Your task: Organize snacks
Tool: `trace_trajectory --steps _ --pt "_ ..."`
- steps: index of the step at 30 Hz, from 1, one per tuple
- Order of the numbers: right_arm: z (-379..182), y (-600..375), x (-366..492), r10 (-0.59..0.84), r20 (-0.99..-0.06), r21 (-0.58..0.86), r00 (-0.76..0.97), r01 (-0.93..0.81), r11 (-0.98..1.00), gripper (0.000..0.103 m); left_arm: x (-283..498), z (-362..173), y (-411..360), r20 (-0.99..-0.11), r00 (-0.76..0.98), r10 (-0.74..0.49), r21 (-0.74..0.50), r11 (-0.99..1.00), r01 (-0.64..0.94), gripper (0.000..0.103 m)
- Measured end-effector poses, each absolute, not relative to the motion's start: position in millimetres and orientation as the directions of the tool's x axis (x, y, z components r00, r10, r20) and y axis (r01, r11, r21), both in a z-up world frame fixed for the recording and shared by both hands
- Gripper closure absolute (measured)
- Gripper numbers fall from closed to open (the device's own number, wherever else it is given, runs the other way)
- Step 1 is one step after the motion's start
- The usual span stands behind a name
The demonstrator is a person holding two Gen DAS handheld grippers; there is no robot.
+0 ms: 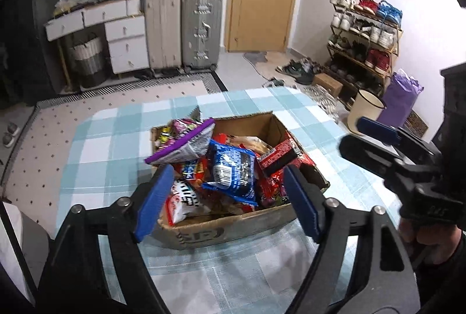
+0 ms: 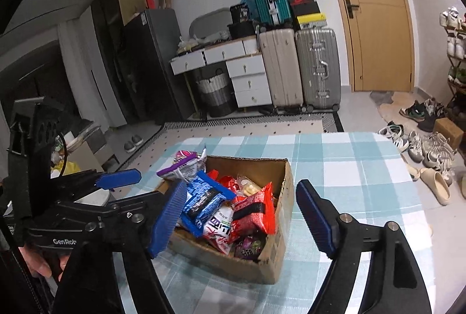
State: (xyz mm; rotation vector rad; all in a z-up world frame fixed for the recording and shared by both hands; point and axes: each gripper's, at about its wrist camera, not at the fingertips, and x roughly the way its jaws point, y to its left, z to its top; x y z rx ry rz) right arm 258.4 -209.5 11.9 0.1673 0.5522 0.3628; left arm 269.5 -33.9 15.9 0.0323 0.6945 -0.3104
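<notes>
Checked cloth (image 1: 116, 145) on the table, bearing one open box (image 1: 221, 229) heaped with snack packs. Both grippers spread wide, gripping nothing: left gripper (image 1: 227, 197) over the near wall, right gripper (image 2: 238, 215) just beside it. Purple pack (image 1: 180, 145) tilted over the far-left rim, blue pack (image 1: 233, 171) loose on top. Fits a box half emptied or just filled. Whichever way: take one pack at a time by a flat edge, close gently, avoid crushing.

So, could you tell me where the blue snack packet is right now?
The blue snack packet lies atop the pile in the cardboard box, beside the red packet.
</notes>
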Motion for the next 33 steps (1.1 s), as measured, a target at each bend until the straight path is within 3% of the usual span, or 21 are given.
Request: trace_trajectory --steps 12,16,33 --pt "20.6 -210.3 168.3 0.331 -0.346 0.2 0.878 -0.276 0.94 0.008 196.9 28.0 -13.7 -0.482 0.862 -0.157 -0.01 0.985 0.173 0.014" --pt "13.4 -213.7 142.3 0.303 -0.314 0.177 0.9 -0.258 0.95 0.005 173.4 27.0 -0.7 -0.427 0.896 -0.121 -0.014 0.992 0.127 0.001" --pt "-31.9 -225.8 90.3 0.23 -0.268 0.104 0.935 -0.21 0.972 0.002 118.5 -37.7 36.9 -0.291 0.956 0.046 0.037 0.999 -0.036 0.001"
